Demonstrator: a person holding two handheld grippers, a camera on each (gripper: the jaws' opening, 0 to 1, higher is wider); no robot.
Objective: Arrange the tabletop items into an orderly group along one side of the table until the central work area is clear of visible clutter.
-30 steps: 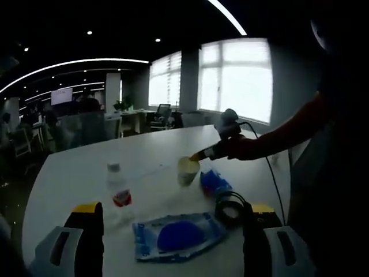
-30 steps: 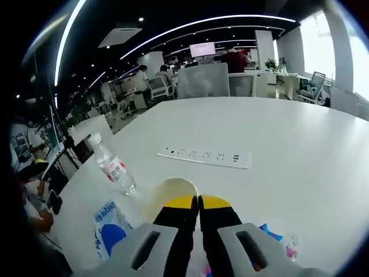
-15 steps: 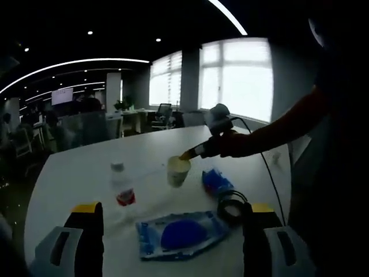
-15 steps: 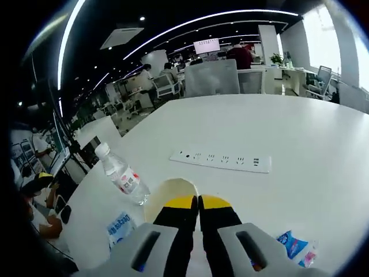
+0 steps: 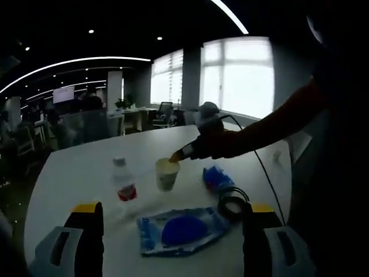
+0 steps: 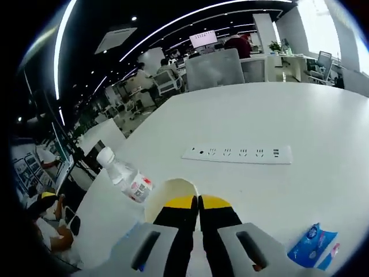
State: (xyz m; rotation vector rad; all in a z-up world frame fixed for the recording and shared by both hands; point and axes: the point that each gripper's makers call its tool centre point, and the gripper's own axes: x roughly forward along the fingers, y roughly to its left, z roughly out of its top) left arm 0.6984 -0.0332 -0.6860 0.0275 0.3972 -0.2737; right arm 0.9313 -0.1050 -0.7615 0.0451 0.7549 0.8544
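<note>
White tabletop point(image 5: 75, 167) fills the lower half of both views, with an open office of desks and chairs behind it. Nearest you in the left gripper view, your left gripper point(image 5: 171, 228) has its yellow-tipped jaws standing wide apart with nothing between them, and a clear packet with a blue centre point(image 5: 183, 229) lies on the table between them; any print on it is too dim to read. Just right of it sits a coil of black cable point(image 5: 232, 203), then a small blue packet point(image 5: 217, 177). Further in, at mid-frame, your right gripper point(image 5: 180, 154) reaches in from the right with its tips at the rim of the paper cup point(image 5: 166, 174), beside a water bottle point(image 5: 123, 186) with a red label whose writing cannot be read. In the right gripper view, your right gripper point(image 6: 198, 202) has its jaws pressed together over the near rim of the paper cup point(image 6: 170, 191), with the bottle point(image 6: 125, 175) at left and the blue packet point(image 6: 312, 242) at lower right. Beyond the cup lies a white power strip point(image 6: 239, 153), faintly visible in the left gripper view at best.
</note>
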